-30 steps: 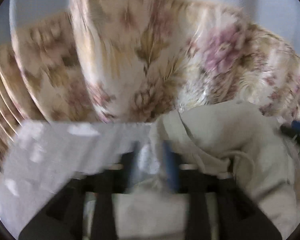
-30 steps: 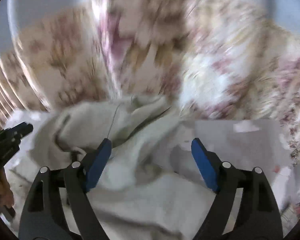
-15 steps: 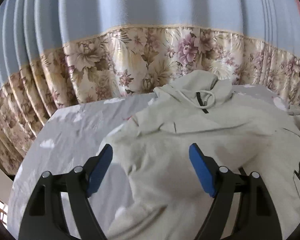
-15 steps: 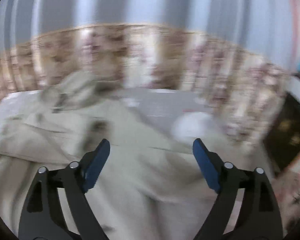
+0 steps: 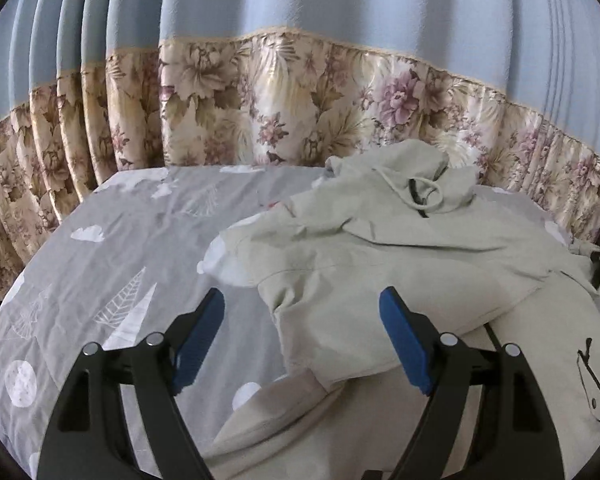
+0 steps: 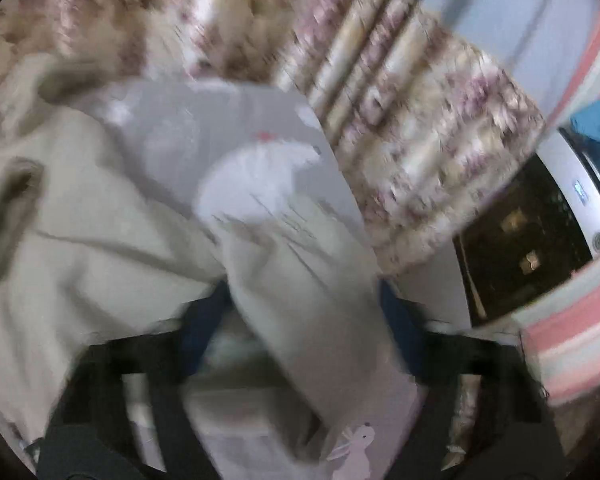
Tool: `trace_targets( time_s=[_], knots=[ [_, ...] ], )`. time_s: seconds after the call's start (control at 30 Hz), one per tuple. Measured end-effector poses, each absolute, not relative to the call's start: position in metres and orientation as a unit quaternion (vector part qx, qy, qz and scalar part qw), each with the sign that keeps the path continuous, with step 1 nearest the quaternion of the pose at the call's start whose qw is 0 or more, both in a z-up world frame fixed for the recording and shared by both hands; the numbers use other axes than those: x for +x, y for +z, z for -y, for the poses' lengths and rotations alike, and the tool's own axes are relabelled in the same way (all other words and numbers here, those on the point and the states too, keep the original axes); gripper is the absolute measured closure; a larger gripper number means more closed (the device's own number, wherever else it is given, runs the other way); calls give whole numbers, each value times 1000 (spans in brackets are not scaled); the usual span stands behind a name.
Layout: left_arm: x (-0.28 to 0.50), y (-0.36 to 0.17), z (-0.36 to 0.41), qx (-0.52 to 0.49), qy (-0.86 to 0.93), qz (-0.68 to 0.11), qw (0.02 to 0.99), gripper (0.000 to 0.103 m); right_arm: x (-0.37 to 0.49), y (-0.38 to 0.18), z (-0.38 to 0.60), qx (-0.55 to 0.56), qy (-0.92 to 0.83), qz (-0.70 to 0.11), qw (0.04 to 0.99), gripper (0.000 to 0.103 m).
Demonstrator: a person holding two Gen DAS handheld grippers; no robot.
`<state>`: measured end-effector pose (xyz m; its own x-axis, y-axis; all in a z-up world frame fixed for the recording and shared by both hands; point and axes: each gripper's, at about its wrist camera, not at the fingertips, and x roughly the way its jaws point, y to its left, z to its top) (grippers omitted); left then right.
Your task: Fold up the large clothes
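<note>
The beige hoodie lies spread on the grey bedsheet (hood toward the floral curtain), the left gripper gaping above its sleeve, the right gripper closing around a fold.

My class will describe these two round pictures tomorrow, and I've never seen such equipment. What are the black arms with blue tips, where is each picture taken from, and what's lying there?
A person holds a two-fingered grasping tool in each hand, with a camera looking along its fingers. In the left view, the left tool is open above a beige hooded sweatshirt spread on a grey patterned bedsheet, before floral curtains. The blurred right view shows the right tool closing, with a fold of the sweatshirt between its fingers.
</note>
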<state>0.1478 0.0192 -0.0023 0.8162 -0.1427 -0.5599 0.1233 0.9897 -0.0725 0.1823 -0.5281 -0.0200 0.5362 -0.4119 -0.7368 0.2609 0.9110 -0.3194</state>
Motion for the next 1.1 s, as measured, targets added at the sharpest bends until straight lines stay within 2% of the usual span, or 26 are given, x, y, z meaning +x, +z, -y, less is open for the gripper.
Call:
trace_targets(
  time_s=[0.03,0.07,0.13,0.27,0.37,0.53,0.77,0.8,0.87,0.9,0.93,1.07,1.1],
  knots=[
    [149,-3,-20,-19,-71,-297,952,23,182,-21,537,-55,-197,-437,876,86],
    [149,-5,-21,-23,-71,-301,951,23,180,-17,537,-54,-217,-419,880,97],
    [150,-5,-23,-26,-69,-301,951,23,170,-1,539,-31,-231,-364,902,96],
    [150,-3,-29,-43,-72,-300,950,23,137,56,526,83,-130,-207,966,96],
    [151,-2,-33,-53,-68,-298,950,23,139,86,493,133,-15,-160,978,96],
    [155,-2,-44,-66,-60,-303,949,22,168,89,397,114,140,-186,966,95],
    [161,-7,-57,-72,-43,-316,945,22,189,17,235,0,197,-274,941,94],
    [161,-8,-57,-72,-44,-318,944,22,189,9,225,-2,200,-283,938,91],
    [162,-9,-58,-75,-48,-322,943,22,190,-6,209,-10,205,-305,930,69],
    [163,-10,-58,-76,-50,-324,942,22,188,-11,205,-15,208,-316,926,38],
    [163,-10,-57,-78,-54,-326,940,22,186,-14,202,-17,209,-318,925,20],
    [165,-11,-50,-73,-68,-333,938,21,159,9,228,-12,173,-288,942,12],
    [167,-11,-47,-69,-71,-338,936,21,155,17,242,-3,166,-276,947,6]
  ],
)
